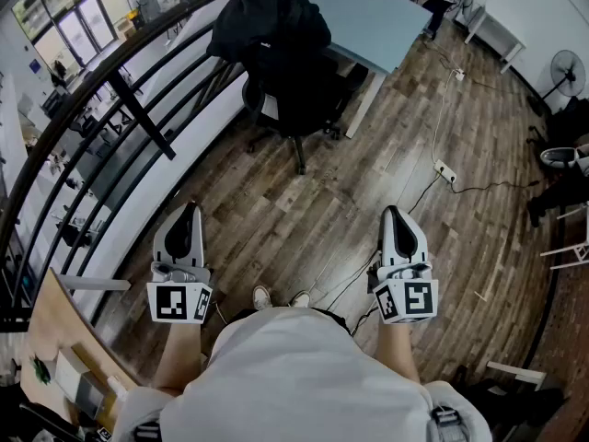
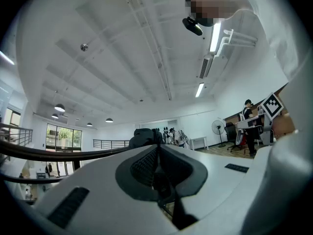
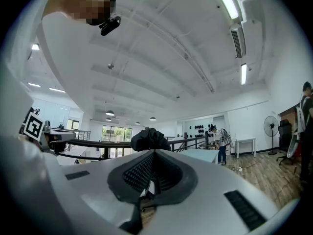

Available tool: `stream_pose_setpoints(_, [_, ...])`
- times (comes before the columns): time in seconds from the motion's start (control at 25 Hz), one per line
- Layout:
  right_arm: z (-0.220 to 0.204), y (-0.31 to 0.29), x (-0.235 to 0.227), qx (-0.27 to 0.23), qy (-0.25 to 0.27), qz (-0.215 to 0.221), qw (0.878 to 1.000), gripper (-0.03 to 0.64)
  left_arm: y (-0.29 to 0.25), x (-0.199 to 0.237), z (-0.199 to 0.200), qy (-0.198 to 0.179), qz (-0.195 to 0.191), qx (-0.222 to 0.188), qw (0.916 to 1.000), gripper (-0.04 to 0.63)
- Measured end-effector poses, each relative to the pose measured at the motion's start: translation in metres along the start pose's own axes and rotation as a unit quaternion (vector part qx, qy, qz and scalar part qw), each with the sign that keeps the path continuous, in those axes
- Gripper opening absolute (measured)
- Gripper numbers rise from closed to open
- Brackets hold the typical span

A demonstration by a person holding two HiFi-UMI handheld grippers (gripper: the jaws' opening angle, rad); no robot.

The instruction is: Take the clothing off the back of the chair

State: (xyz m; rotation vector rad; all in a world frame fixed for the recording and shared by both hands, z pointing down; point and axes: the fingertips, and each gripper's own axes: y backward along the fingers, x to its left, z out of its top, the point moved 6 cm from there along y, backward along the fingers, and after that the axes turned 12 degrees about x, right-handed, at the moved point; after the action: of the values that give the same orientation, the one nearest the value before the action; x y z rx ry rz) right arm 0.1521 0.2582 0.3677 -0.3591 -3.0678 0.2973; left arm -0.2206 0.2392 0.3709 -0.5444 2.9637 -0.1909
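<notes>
You held both grippers level in front of you, above the wooden floor. The left gripper had its jaws pressed together with nothing between them. The right gripper was likewise closed and empty. The black clothing hung over the top edge of the black chair, well apart from both grippers. The chair stood at the near corner of the pale blue table, beside a dark railing.

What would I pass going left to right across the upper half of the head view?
Railing → clothing → table → fan
</notes>
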Motion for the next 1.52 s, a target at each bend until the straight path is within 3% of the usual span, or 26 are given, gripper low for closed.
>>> stream_pose_setpoints(0.2, [-0.006, 0.004, -0.006, 0.002, -0.002, 0.004, 1.0, 0.02, 0.0, -0.008, -0.001, 0.0, 0.0, 0.002, 1.0, 0.035])
stream_pose_setpoints(0.4, [-0.006, 0.015, -0.016, -0.034, -0.035, 0.037, 0.998, 0.02, -0.001, -0.022, 0.002, -0.003, -0.001, 0.0, 1.0, 0.035])
stream_pose_setpoints(0.64, [-0.035, 0.02, -0.035, -0.015, -0.045, 0.035, 0.998, 0.02, -0.005, -0.049, -0.004, -0.026, -0.01, 0.015, 0.9995, 0.035])
stream_pose_setpoints(0.88, [-0.046, 0.021, -0.051, 0.004, -0.052, 0.028, 0.998, 0.02, -0.016, -0.053, -0.001, -0.025, -0.007, 0.012, 0.9996, 0.035])
stream_pose_setpoints(1.2, [-0.048, -0.007, -0.071, 0.025, -0.043, 0.022, 0.999, 0.02, -0.077, -0.066, -0.022, 0.006, -0.049, 0.038, 0.9981, 0.035])
stream_pose_setpoints(1.52, [-0.036, -0.095, -0.081, 0.056, -0.042, 0.024, 0.997, 0.02, -0.167, -0.018, 0.003, -0.002, -0.067, -0.011, 0.9977, 0.035])
